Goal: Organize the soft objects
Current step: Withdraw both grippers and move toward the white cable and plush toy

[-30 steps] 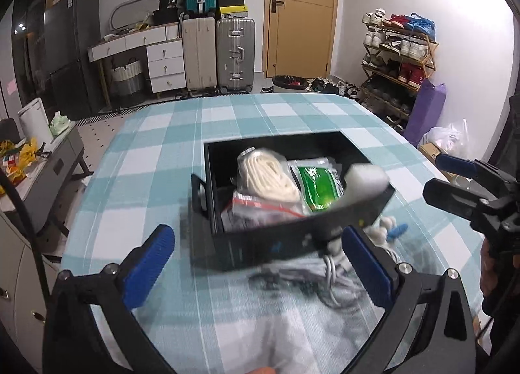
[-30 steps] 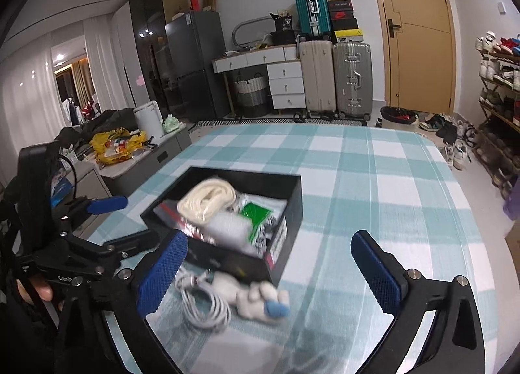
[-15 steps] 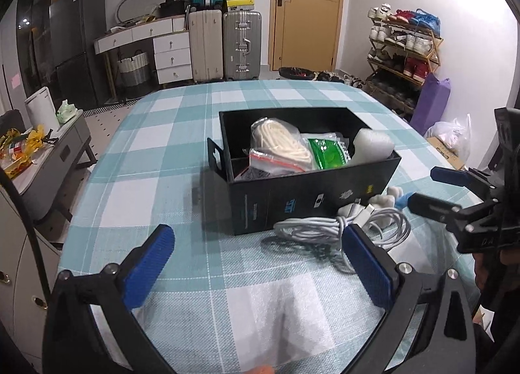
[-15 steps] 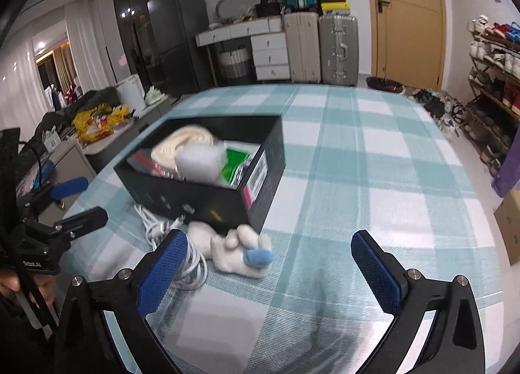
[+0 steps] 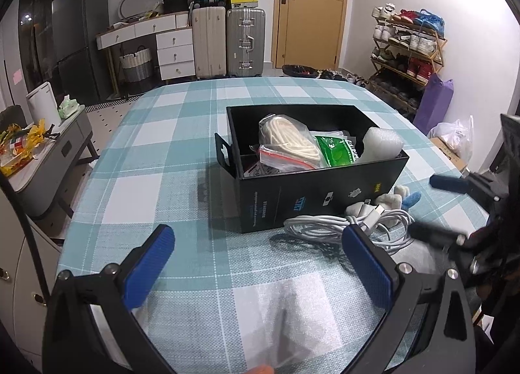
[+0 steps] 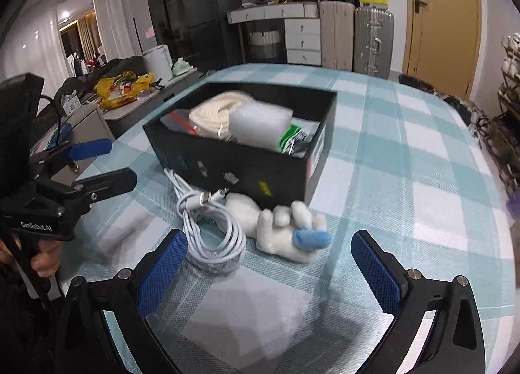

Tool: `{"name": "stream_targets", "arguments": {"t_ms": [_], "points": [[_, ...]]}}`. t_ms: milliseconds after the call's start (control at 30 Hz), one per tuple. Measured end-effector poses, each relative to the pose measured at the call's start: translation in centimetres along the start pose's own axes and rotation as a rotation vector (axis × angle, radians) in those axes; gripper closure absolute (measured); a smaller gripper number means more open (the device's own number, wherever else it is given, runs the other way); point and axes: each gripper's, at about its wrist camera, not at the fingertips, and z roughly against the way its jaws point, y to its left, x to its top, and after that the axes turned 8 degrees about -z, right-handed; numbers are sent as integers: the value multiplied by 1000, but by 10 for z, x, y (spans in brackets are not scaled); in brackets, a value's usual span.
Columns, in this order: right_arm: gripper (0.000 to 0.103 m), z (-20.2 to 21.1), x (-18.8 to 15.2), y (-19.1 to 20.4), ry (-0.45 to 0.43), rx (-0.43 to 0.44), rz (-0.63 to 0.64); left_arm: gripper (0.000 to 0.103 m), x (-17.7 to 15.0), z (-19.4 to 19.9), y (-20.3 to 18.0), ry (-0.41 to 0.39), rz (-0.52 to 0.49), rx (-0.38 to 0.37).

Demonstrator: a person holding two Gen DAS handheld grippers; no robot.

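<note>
Right gripper jaws spread wide, empty, low over the checked tablecloth, aimed at the white plush toy with blue tip lying just in front of the black cardboard box. Left gripper also wide apart, empty, facing the coiled white charging cable beside that toy. Step looks like approach-to-pick; next move likely descend, close on plush, lift into box.

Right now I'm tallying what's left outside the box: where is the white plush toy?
In the right wrist view the white plush toy lies on the tablecloth against the black box, right of the coiled white cable.
</note>
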Motion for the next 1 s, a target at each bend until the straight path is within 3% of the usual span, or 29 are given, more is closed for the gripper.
{"name": "stream_targets", "arguments": {"t_ms": [100, 233, 633, 1000], "points": [[1, 4, 3, -9, -53, -79, -36, 0, -1, 0, 0, 3, -4, 1], [1, -4, 2, -16, -31, -155, -34, 0, -1, 0, 0, 7, -6, 0], [1, -22, -11, 12, 95, -13, 48, 0, -4, -6, -5, 41, -19, -19], [1, -23, -7, -9, 93, -99, -3, 0, -8, -13, -16, 70, -28, -58]]}}
